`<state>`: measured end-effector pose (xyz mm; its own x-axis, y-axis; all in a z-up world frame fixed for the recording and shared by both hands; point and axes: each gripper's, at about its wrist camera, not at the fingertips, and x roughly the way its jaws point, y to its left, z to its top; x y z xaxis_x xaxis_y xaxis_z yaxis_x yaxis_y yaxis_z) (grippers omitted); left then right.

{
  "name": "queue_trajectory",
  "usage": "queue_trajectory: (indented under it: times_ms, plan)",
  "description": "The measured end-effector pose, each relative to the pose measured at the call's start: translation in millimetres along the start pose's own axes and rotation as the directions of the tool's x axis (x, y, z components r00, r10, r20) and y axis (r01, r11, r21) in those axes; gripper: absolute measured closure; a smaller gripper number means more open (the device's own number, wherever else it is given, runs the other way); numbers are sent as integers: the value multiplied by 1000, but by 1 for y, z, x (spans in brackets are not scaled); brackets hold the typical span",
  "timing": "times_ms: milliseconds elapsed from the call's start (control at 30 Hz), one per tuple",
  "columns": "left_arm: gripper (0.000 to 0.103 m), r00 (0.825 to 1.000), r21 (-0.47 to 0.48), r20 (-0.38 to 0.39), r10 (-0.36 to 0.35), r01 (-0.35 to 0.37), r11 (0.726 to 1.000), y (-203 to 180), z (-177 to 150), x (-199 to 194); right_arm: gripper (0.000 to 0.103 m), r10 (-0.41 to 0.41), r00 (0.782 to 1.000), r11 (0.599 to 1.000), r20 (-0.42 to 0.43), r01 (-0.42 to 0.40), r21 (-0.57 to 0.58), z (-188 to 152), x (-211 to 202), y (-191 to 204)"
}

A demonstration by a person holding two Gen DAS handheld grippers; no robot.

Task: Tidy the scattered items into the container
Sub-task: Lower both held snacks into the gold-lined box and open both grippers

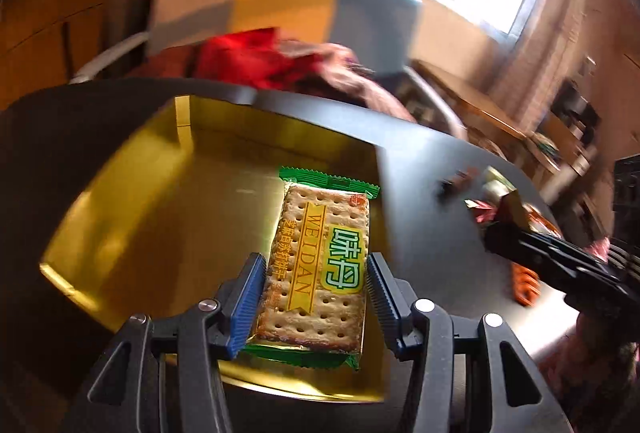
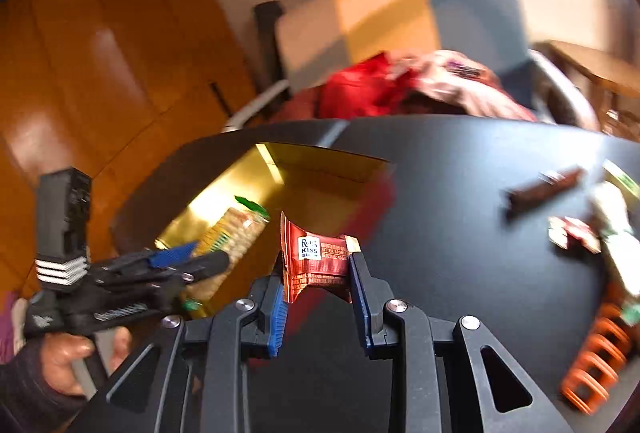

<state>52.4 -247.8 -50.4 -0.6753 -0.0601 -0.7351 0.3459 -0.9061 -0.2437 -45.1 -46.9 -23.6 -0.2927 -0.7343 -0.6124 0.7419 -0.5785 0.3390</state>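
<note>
— Now, what does the left gripper hold?

— A green-edged cracker packet, marked WEIDAN, with a blue pad against each long side: the jaws are closed narrow on it. Packet and fingers sit low in the frame's centre, over the gold-lined container, which fills the middle left on the black table.

— And the right gripper?

— Its jaws pinch a small red-brown chocolate packet, held upright at the centre of the right wrist view, above the table near the container's right-hand edge.

— Where are the other scattered items?

— At the right of that frame: a dark brown bar, a small red-and-white sweet beside a blurred pale wrapper, and an orange ribbed object at lower right.

— Anything behind the table?

— A heap of red cloth at upper centre, blurred.
</note>
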Motion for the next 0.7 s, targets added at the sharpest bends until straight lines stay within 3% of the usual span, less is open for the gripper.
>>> queue_trajectory:
  times_ms: [133,333,500,700]
  plan:
    - [50,997,-32,-29,68,-69,997,26,-1,13,74,60,997,998,-53,-61,-23,16,43,29]
    - [50,995,-82,-82,59,-66,994,36,-15,29,72,71,987,997,-141,-74,-15,18,89,44]
    - [50,996,-64,-83,36,-41,997,23,-26,29,71,68,986,998,-150,-68,7,18,89,36]
    - [50,994,-71,-101,38,-46,996,7,-32,30,71,58,994,997,-97,-52,64,16,60,16]
